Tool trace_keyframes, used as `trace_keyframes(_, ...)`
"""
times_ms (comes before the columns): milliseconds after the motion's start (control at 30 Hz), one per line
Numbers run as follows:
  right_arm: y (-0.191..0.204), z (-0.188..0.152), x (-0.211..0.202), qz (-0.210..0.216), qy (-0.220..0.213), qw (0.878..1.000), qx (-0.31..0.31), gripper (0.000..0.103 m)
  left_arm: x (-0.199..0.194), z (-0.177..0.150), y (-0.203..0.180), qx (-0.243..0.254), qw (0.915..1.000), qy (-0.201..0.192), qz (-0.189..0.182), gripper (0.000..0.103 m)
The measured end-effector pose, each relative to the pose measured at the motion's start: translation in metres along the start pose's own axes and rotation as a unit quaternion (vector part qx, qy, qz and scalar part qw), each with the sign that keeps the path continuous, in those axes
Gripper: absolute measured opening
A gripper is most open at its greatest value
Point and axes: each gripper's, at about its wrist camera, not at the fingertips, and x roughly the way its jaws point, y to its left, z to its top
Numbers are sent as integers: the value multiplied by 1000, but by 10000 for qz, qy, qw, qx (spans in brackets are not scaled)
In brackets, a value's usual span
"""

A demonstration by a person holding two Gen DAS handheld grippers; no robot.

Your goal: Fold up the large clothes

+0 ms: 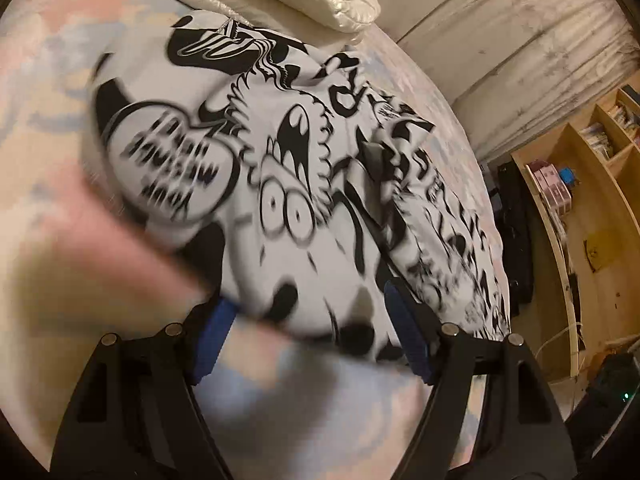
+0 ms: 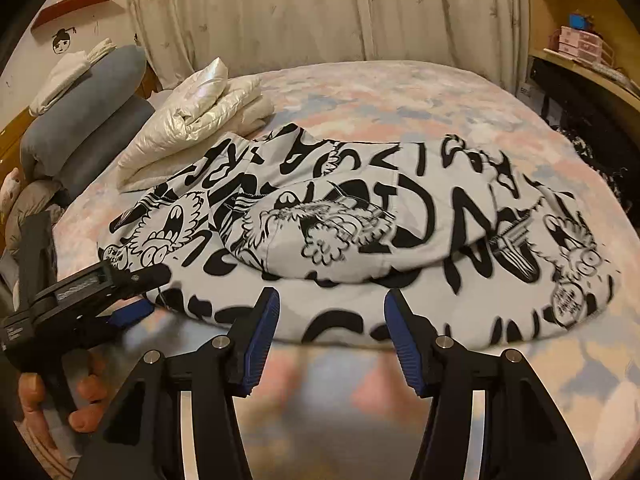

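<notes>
Both hand-held grippers are seen with fingers spread, nothing clamped: right gripper (image 2: 331, 336) is held just short of the hoodie's (image 2: 360, 240) near hem, left gripper (image 1: 310, 332) is placed at the hem's left corner, cloth lying between its pads but not pinched. The hoodie is spread across the bed (image 2: 400, 92), hood flopped over the body, partly bunched. Risks, judged: if the left jaws are closed with so little fabric inside, only the top layer may be caught and the fold dragged askew; the motion blur in the left view suggests speed, so the hem could be overshot and the bedsheet grabbed with it. The loose hood is likely to be trapped inside any fold and left as a lump. Farther back, a cream quilt (image 2: 200, 120) is touching the hoodie's far left edge and would obstruct a fold toward the headboard; grey pillows (image 2: 88, 112) behind it. Curtain (image 2: 320, 12) and shelves (image 1: 580, 184) are well clear.
</notes>
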Motion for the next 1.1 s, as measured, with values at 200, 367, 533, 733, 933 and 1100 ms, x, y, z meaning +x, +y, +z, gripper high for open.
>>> trace_keyframes(200,3,44,34,-79,-284,9994,-191,53,28,33,1,-188,9997,-128,82,72)
trace_keyframes(367,1,79,86,-242,-140,9989,-387,35,31,42,-8,-35,9975,-538,449,50)
trace_keyframes(533,-7,75,147,-166,551,9968,-552,25,14,39,-32,650,9894,-1087,704,23)
trace_keyframes(733,-13,72,161,-8,513,9968,-618,25,-3,25,-100,1899,9597,-1781,1058,12)
trace_keyframes(933,-30,65,157,447,510,9975,-189,25,-5,15,-170,2694,9383,-1974,895,11)
trace_keyframes(1100,-57,55,138,1052,573,9922,353,25,6,-5,-234,3294,9212,-1934,747,11)
